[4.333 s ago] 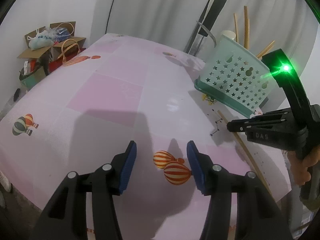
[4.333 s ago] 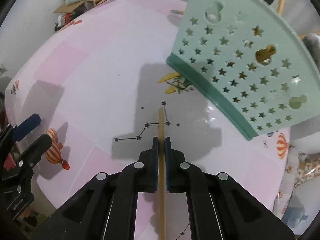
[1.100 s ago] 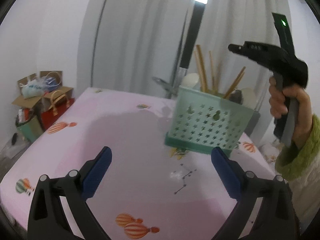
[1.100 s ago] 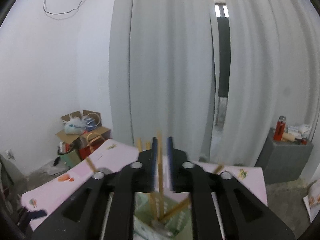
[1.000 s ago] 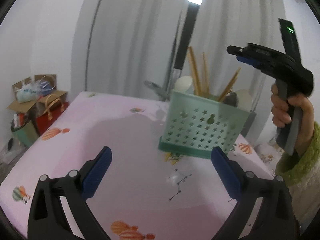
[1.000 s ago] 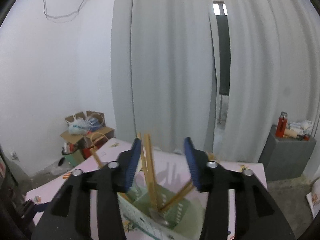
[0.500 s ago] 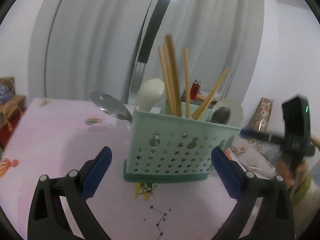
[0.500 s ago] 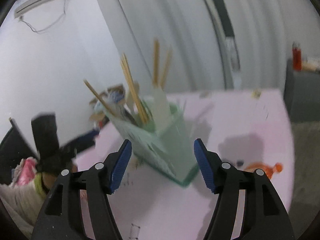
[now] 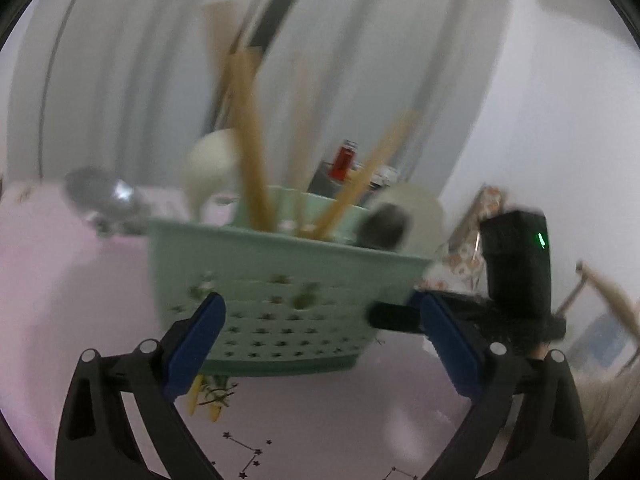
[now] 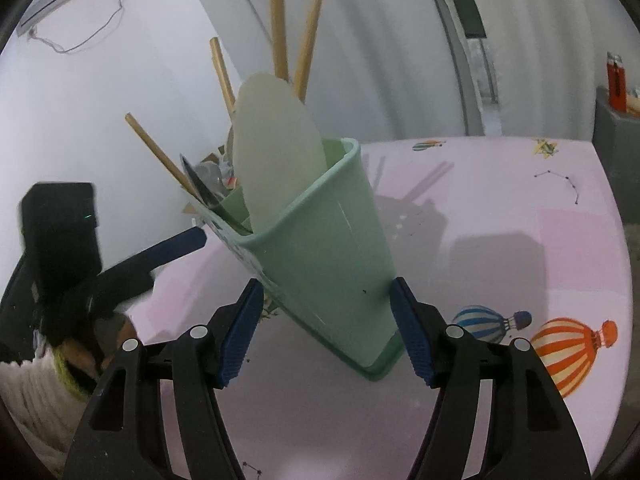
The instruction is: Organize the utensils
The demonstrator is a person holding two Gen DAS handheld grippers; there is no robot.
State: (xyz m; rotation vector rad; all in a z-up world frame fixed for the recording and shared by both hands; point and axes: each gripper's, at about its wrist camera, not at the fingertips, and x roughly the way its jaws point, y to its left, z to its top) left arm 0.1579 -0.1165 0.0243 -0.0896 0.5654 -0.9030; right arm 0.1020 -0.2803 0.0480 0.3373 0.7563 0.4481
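Mint-green basket [image 10: 320, 256] stands on the pink tabletop [image 10: 520, 240], holding four chopsticks [image 10: 278, 20], a pale spatula [image 10: 276, 160] and a metal spoon [image 9: 100, 194]. Right tool [image 10: 326, 332] tilts downward, spread around the basket's end without touching. Left tool [image 9: 320, 344] is spread, empty, before its long side.

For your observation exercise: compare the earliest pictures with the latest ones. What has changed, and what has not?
The right tool, which earlier pinched a chopstick on the table, has let go; its jaws have just been opening and now flank the basket empty. The chopsticks stand in the basket. The left tool has swung to face the basket. The basket stays on the table.
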